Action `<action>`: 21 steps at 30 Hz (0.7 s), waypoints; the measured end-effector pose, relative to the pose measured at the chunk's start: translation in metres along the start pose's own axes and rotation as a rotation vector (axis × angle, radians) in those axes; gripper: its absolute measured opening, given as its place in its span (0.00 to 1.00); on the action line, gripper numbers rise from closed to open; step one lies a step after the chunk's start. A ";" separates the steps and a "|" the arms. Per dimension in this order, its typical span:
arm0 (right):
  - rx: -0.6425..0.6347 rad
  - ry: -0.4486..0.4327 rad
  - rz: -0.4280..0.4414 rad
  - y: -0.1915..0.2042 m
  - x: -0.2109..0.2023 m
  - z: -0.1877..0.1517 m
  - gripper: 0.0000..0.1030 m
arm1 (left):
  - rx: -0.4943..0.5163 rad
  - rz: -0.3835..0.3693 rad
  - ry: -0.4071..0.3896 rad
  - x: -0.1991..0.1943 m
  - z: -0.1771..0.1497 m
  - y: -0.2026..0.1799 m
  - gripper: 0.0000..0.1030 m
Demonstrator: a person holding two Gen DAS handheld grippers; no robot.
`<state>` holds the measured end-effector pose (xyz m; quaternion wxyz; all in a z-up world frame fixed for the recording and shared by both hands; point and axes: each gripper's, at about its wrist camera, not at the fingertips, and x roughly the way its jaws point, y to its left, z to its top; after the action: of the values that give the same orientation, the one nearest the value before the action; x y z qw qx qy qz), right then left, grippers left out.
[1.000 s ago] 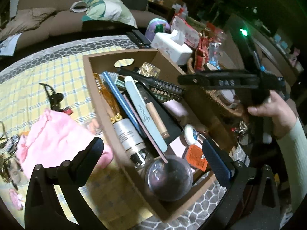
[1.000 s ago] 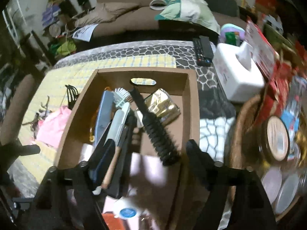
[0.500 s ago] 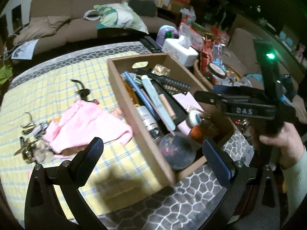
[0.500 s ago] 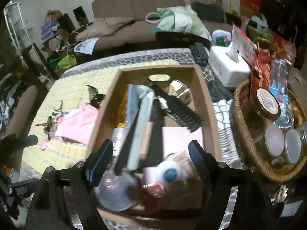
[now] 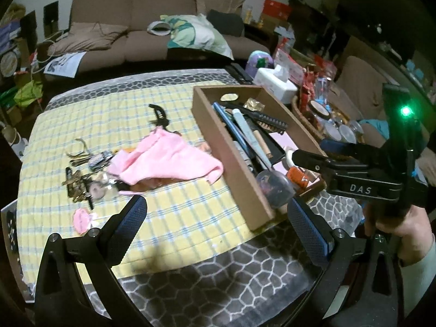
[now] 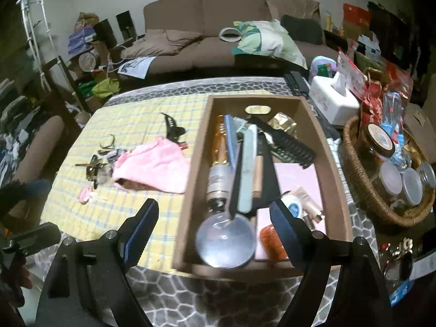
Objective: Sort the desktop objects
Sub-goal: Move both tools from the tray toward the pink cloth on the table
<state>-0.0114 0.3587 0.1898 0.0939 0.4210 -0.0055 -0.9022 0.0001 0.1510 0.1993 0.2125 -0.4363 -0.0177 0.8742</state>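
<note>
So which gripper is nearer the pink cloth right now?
Left. The left gripper hangs open over the yellow mat just in front of the pink cloth. The right gripper, jaws opening and empty, hangs over the wooden tray's near end, beyond the cloth's side.

Brown sofa (image 6: 218, 27) far, behind table; patterned pillow (image 6: 269, 41) on its right seat. White tissue box (image 6: 333, 99) right of table, wicker basket (image 6: 362, 185) of lidded jars nearer, right.

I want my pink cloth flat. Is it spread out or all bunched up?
Bunched up. The pink cloth lies crumpled in folds on the yellow checked tablecloth, beside the brown box.
</note>
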 end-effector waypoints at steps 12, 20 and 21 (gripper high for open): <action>-0.055 0.011 0.059 0.073 0.005 0.006 0.85 | -0.104 0.090 -0.022 -0.031 -0.023 0.092 1.00; -0.066 0.019 0.114 0.113 0.047 0.006 0.85 | -0.223 0.168 -0.001 -0.021 -0.043 0.177 1.00; -0.075 0.016 0.117 0.118 0.054 0.005 0.85 | -0.243 0.179 0.007 -0.016 -0.046 0.188 1.00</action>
<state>-0.0293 0.2329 0.1627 0.1621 0.4233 0.0043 -0.8914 -0.0230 -0.0336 0.1420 0.0795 -0.4614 -0.0838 0.8796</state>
